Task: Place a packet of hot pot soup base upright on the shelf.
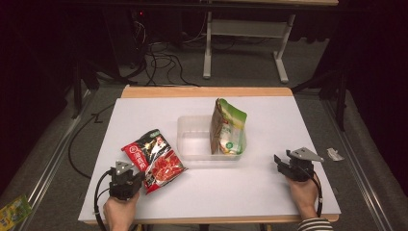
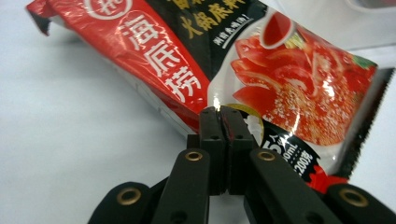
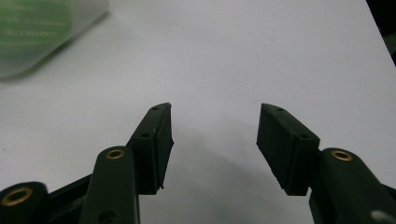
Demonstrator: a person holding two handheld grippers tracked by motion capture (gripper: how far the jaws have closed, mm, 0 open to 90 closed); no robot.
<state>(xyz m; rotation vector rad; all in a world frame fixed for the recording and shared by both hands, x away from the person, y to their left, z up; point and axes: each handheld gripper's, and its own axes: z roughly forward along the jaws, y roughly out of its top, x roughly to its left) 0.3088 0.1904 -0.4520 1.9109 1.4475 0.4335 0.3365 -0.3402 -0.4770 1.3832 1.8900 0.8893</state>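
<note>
My left gripper (image 2: pixel 219 112) has its jaws pressed together on the lower edge of the red sauce pouch (image 2: pixel 261 70), with a thin sliver of film caught between the pads. In the high view the same gripper (image 1: pixel 137 177) sits at the near left of the white table (image 1: pixel 269 192), and the pouch (image 1: pixel 154 156) slants up and away from it toward the clear plastic tub (image 1: pixel 187 139), its far corner close to the tub's near wall. My right gripper (image 3: pixel 214 140) hovers over bare tabletop with its jaws spread and nothing between them; from above it (image 1: pixel 284 163) is well apart from the pouch, at the near right.

The grip worries me. I judge the pinch catches only the margin, so the glossy film could slide out once the pouch's weight swings under it. If the pouch droops, its far corner may catch the tub's rim and drag the light tub.

The pouch is shiny laminated film, red and black with a tomato print, flat and floppy, with a serrated seal along one end. The tub is thin, translucent and rounded at the corners. A green and white pouch (image 1: pixel 227 127) stands upright in its right part, leaning little. The tabletop is matte and smooth.
</note>
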